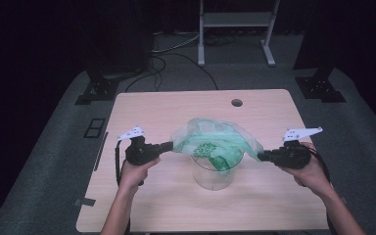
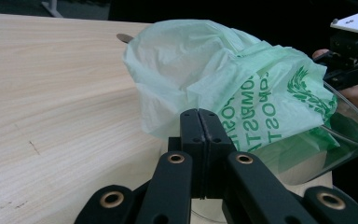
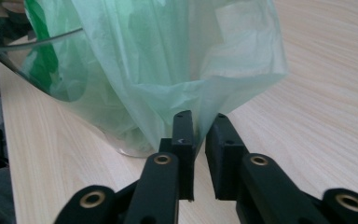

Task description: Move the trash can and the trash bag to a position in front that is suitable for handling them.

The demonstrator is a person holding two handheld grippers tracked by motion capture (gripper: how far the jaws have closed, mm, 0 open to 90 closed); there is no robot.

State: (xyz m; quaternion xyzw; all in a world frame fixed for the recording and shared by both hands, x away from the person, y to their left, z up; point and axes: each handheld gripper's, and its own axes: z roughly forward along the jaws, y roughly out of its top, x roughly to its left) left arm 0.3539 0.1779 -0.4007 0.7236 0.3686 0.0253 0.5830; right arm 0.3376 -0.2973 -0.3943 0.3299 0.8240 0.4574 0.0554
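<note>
A pale wood-grain counter point(image 1: 142, 112) with rounded corners carries a clear plastic container point(image 1: 214, 172), standing upright about midway between the two claws. A thin green printed bag point(image 1: 215, 139) is draped over the container's mouth and hangs partly inside it, stretched sideways between the claws.

The left claw point(image 1: 170, 145), held in the person's left hand point(image 1: 136, 171), has its jaws pressed together on the bag's near edge; in the left gripper view the two black jaws meet with the film point(image 2: 223, 79) bunched right above them. The right claw point(image 1: 262, 156), held in the right hand point(image 1: 309, 170), reaches to the bag's opposite edge. In the right gripper view its jaws stand slightly apart, with a fold of the bag point(image 3: 168, 60) coming down into the gap; whether the film is actually nipped I cannot tell.

Beyond both claws, near the counter's far edge, is a round cable hole point(image 1: 236, 103). The wood near the left claw shows faint dark scuffs point(image 2: 35, 148). The counter sits on grey carpeted floor point(image 1: 54, 147). Farther off, cables point(image 1: 176, 54) trail across the floor toward a white metal stand point(image 1: 235, 22), with black equipment bases point(image 1: 98, 90) on either side and the room beyond in darkness
</note>
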